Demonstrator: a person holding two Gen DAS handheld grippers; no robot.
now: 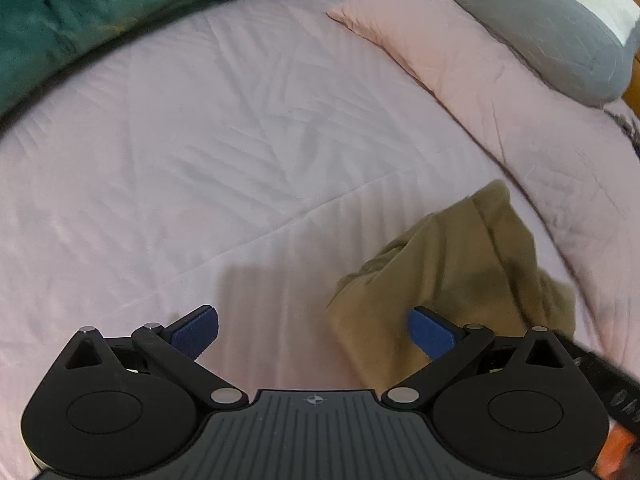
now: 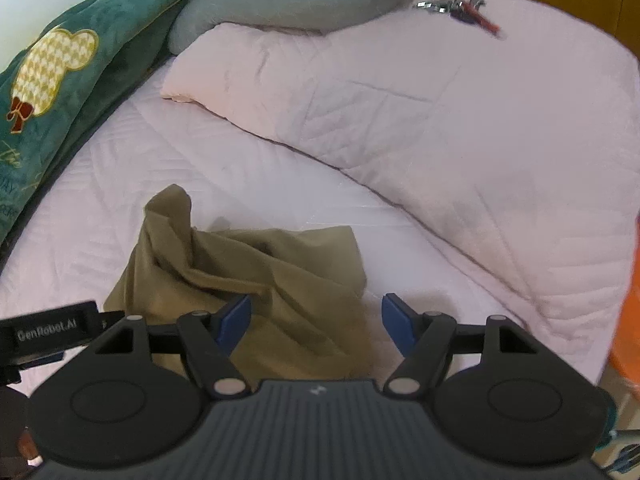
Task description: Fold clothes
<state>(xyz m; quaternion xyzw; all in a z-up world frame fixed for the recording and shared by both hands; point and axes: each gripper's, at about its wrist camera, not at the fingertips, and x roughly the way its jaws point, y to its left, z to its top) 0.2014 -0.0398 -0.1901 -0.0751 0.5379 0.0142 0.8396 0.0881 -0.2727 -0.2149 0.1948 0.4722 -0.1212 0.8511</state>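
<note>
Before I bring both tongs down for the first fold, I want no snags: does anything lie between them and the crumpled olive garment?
Nothing visible does. The olive garment lies alone on the pink quilt; left tongs and right tongs are open above it.

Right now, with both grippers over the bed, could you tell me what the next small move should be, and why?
Probably bring both grippers down onto the olive-brown garment and take an edge each to spread it flat. It lies crumpled on the pink quilted bedcover, unfolded. The left gripper and right gripper both have open, empty jaws just above it.
</note>
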